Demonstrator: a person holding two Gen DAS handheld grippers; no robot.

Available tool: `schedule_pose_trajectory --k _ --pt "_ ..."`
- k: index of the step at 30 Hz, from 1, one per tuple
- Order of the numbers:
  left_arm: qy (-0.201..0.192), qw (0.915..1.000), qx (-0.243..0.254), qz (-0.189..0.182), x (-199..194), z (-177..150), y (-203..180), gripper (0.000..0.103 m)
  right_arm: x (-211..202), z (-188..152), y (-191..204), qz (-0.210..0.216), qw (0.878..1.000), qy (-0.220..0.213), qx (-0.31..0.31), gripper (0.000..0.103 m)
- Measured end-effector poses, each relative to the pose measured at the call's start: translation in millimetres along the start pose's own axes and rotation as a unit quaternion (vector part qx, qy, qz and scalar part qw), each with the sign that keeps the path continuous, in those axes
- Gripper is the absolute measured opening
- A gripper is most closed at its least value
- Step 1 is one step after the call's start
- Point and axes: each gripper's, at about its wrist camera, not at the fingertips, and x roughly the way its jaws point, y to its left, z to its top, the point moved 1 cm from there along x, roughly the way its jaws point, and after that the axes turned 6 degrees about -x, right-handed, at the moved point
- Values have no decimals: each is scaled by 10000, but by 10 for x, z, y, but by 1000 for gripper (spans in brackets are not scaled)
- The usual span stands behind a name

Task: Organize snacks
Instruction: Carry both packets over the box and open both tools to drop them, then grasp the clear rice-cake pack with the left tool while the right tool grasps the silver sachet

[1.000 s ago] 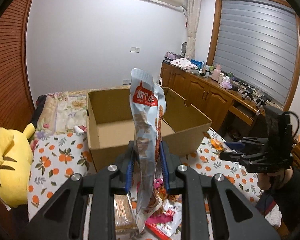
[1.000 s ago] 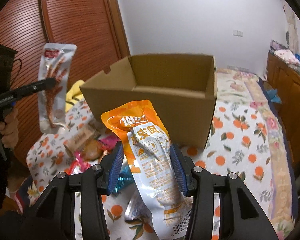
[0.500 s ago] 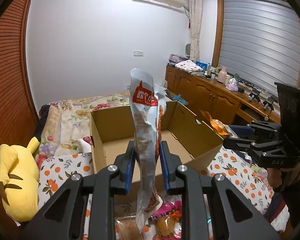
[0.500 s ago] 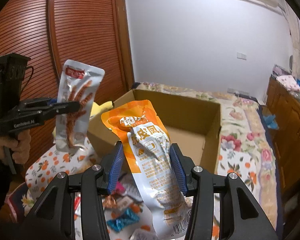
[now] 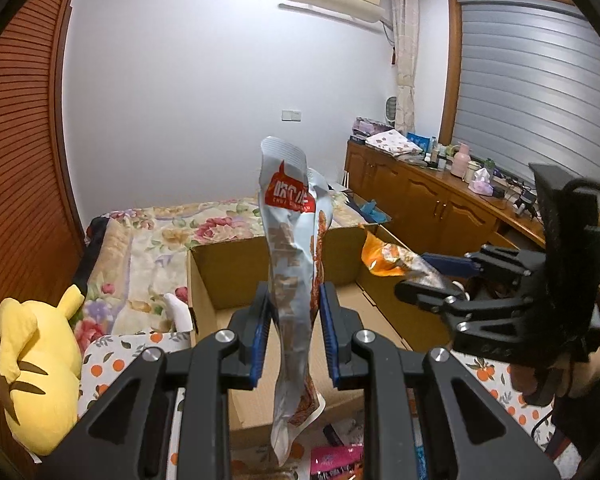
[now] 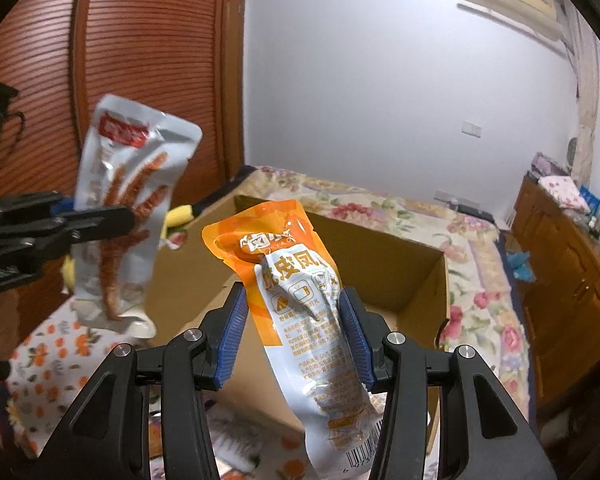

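Note:
My left gripper (image 5: 293,322) is shut on a pale blue snack pack with a red label (image 5: 290,248) and holds it upright above the near wall of an open cardboard box (image 5: 220,276). My right gripper (image 6: 294,330) is shut on an orange and white snack pack (image 6: 300,300) and holds it over the same box (image 6: 420,292). In the left wrist view the right gripper (image 5: 440,280) with its orange pack (image 5: 384,258) is at the box's right wall. In the right wrist view the left gripper (image 6: 100,220) with its pale pack (image 6: 128,200) is at the left.
Several loose snack packs (image 5: 336,456) lie on the orange-patterned cloth (image 5: 112,356) in front of the box. A yellow plush toy (image 5: 36,364) sits at the left. A floral bed (image 5: 156,232) lies behind the box, wooden cabinets (image 5: 428,204) at the right, a wooden wardrobe (image 6: 140,60) at the left.
Both grippers have risen and moved forward with their packs, from in front of the box to over it. The box now appears lower and closer in both views.

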Motion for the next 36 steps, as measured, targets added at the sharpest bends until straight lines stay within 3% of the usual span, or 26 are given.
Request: schedule_pose_trajectory --k 5,11,15,17,22,30,34,36 --pt "-62 10000 -12 49 98 30 5 21 113 -44 -90 -130 9996 -124 228 48" --pt "57 9998 53 155 233 -4 -27 22 289 -50 -110 -172 9991 66 374 45" --pt "175 9996 145 174 270 -29 -64 30 347 -73 -102 -150 9987 125 474 44" --pt "208 9994 163 208 284 -34 -55 30 379 -90 -84 -86 9987 197 466 39" --pt "325 9992 83 201 277 -109 -26 34 353 -167 -80 71 9981 248 555 38" --pt "367 9992 155 -13 23 -347 -108 49 -43 -392 -60 244 9980 145 563 41" --pt "390 9991 142 -69 -142 -479 -134 51 -336 -535 -1 303 9980 75 544 44" --pt "389 9992 106 -60 -220 -555 -125 58 -439 -615 9 321 9980 58 541 46"
